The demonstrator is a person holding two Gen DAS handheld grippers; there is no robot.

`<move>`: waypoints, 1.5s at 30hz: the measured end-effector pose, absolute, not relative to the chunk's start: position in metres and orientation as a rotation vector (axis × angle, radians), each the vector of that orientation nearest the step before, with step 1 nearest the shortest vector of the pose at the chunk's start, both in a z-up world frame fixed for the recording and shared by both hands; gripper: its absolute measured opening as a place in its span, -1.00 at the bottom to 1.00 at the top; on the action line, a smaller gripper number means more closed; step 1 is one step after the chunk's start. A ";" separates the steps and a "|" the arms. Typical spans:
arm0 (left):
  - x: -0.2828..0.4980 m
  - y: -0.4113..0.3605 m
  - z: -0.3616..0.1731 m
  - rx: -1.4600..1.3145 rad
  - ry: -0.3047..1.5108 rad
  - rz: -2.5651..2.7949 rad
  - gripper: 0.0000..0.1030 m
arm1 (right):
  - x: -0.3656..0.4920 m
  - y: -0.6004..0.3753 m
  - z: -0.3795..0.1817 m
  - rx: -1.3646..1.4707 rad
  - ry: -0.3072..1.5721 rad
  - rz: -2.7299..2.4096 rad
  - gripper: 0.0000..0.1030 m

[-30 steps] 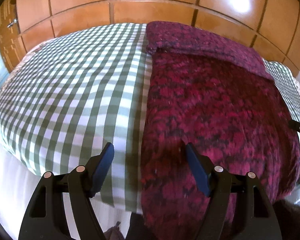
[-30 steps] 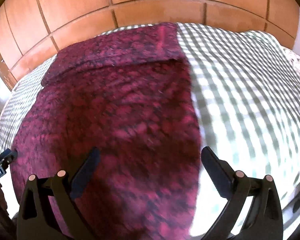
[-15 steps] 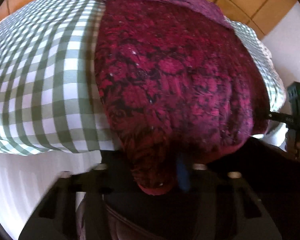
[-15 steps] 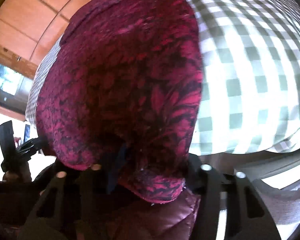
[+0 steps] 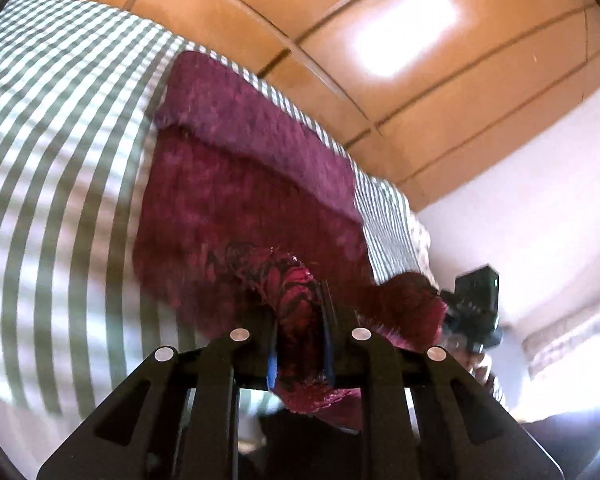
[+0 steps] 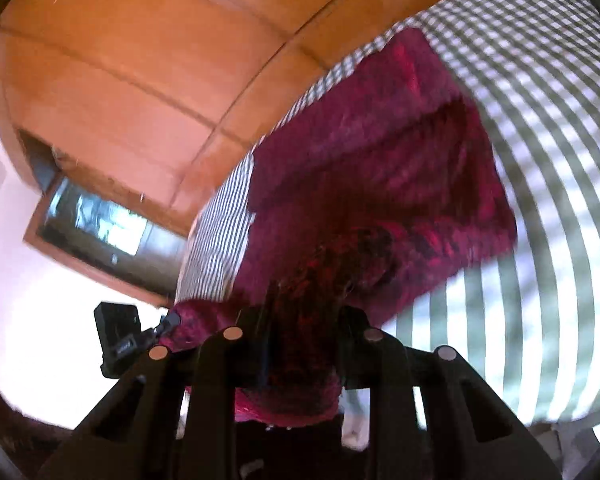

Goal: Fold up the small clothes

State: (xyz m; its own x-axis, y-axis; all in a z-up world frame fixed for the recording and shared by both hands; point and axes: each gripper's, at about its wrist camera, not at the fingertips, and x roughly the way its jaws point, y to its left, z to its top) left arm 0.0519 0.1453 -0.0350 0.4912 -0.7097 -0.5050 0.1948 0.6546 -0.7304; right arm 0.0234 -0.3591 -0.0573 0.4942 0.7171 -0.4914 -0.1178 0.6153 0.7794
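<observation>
Left wrist view: the left gripper has its jaws pressed together on the near hem of the maroon garment, with a wad of patterned knit bunched between the blue pads and a fringe of it hanging below. The rest of the garment slopes away from the gripper onto the checked bedspread, its far end folded over in a band close to the wooden wall panels. Off to the garment's right corner, the other tool shows as a dark block against the cloth.

Right wrist view: the right gripper likewise pinches the near hem, cloth crammed between its jaws; the garment stretches from there across the bedspread toward the panels. The left tool sits at the garment's opposite near corner.

Judging by its drape and fuzzy surface, the garment is soft, limp and light, likely grippy rather than slick. It should sag between holds, so the two near corners look like the sensible places to grip, kept level while the hem is carried toward the folded far band
</observation>
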 end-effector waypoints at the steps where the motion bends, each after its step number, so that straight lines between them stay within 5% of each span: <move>1: 0.065 0.144 -0.037 -0.668 0.900 -0.580 -0.69 | 0.034 -0.362 -0.060 0.768 0.915 0.539 -0.57; 7: 0.149 0.150 -0.050 -0.724 0.962 -0.432 -0.69 | 0.087 -0.368 -0.079 0.810 0.947 0.368 -0.58; 10: 0.171 0.159 -0.054 -0.783 0.989 -0.385 -0.52 | 0.104 -0.372 -0.088 0.817 0.972 0.334 -0.49; 12: 0.174 0.167 -0.055 -0.839 0.993 -0.392 -0.15 | 0.111 -0.370 -0.092 0.845 0.980 0.348 -0.30; 14: 0.170 0.173 -0.054 -0.847 0.978 -0.369 0.05 | 0.110 -0.376 -0.090 0.892 0.958 0.401 0.31; 16: 0.158 0.184 -0.048 -0.816 0.940 -0.286 0.55 | 0.104 -0.376 -0.078 0.896 0.903 0.417 0.78; 17: 0.152 0.192 -0.046 -0.813 0.915 -0.246 0.67 | 0.096 -0.384 -0.071 0.881 0.870 0.416 0.80; 24: 0.109 0.220 -0.065 -0.766 0.900 -0.265 0.67 | 0.062 -0.399 -0.073 0.628 0.898 0.274 0.80; 29: 0.098 0.171 -0.082 -0.600 0.946 -0.366 0.66 | 0.064 -0.369 -0.107 0.427 1.008 0.209 -0.03; 34: 0.101 0.145 -0.084 -0.478 0.990 -0.389 -0.18 | 0.062 -0.364 -0.107 0.384 0.986 0.176 -0.59; 38: 0.090 0.155 -0.081 -0.509 0.985 -0.405 -0.47 | 0.053 -0.364 -0.096 0.399 0.979 0.198 -0.68; 45: 0.045 0.165 -0.076 -0.551 0.987 -0.435 -0.51 | 0.003 -0.368 -0.079 0.462 0.986 0.255 -0.69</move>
State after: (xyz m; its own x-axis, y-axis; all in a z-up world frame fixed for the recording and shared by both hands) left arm 0.0446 0.1655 -0.0760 0.4865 -0.5763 -0.6567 0.0957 0.7823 -0.6156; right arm 0.0034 -0.3684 -0.0788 0.5331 0.4104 -0.7399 -0.0006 0.8747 0.4847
